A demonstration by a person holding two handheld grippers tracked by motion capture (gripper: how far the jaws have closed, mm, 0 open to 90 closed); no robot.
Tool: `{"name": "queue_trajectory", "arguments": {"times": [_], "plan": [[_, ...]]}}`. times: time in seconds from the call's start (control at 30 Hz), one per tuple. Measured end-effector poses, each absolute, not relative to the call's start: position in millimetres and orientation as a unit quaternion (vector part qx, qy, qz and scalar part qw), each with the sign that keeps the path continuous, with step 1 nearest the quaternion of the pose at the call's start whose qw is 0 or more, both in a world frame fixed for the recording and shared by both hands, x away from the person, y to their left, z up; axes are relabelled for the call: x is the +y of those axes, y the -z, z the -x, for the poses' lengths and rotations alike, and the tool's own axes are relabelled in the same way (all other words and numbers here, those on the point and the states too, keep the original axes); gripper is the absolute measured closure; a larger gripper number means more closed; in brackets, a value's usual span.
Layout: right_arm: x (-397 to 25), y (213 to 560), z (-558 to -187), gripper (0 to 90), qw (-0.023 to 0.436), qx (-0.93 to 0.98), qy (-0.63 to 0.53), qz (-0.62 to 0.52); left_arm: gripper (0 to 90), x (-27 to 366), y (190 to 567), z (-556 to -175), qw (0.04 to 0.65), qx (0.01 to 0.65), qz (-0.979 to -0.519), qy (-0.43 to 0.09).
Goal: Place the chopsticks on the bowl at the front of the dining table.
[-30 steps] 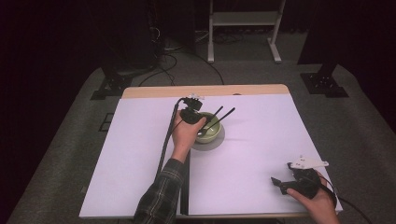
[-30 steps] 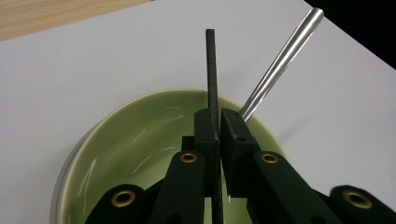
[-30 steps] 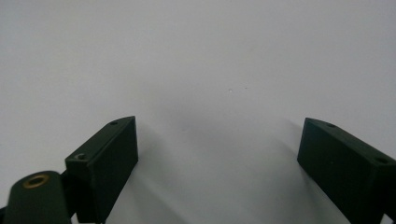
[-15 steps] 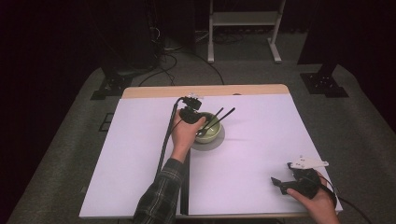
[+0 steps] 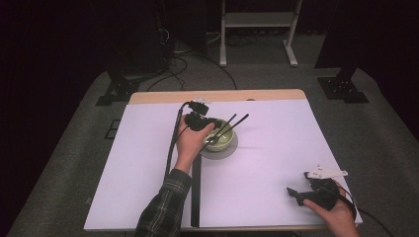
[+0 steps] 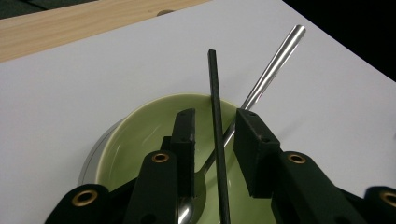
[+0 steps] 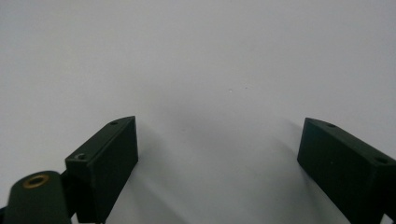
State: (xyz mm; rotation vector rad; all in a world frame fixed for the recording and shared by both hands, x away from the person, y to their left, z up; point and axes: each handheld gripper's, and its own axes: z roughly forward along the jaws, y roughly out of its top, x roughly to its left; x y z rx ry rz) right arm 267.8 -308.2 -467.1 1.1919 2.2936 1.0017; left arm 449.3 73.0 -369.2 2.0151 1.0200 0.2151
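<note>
The left claw hangs over a pale green glazed ceramic bowl that sits near the middle of the white paper-covered worktop, a little toward the far edge. Its jaws stand narrow, one on each side of a thin black square-section chopstick; a small gap shows on both sides of the stick, so the grip does not look closed on it yet. The chopstick leans out of the bowl over the far rim. A shiny metal spoon lies in the same bowl, its handle crossing under the chopstick and pointing out over the rim to the right in the left gripper view.

The step in hand looks like picking the chopstick out of the bowl. The next move calls for closing the jaws squarely on the stick, then lifting along its length so that it clears the rim without dragging.

The spoon is the thing in the way: it touches or nearly touches the chopstick where they cross, just beyond the jaws, so a skewed grip could catch its handle or tip it out. In the high view the left claw sits at the bowl. The right claw rests well apart, near the front right corner of the worktop, jaws wide and holding nothing, facing bare white paper.
</note>
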Motion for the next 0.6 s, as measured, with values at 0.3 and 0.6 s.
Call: {"name": "queue_trajectory", "arguments": {"times": [0.3, 0.6], "plan": [[-308.1, 467.0, -267.7, 10.6, 0.184, 0.813, -0.355, -0.422, 60.7, 88.0, 364.7, -440.3, 0.424, 0.407, -0.803, -0.100], [-308.1, 467.1, -267.8, 10.6, 0.184, 0.813, -0.355, -0.422, 45.3, 100.2, 364.5, -433.2, 0.423, 0.406, -0.802, -0.112]]}}
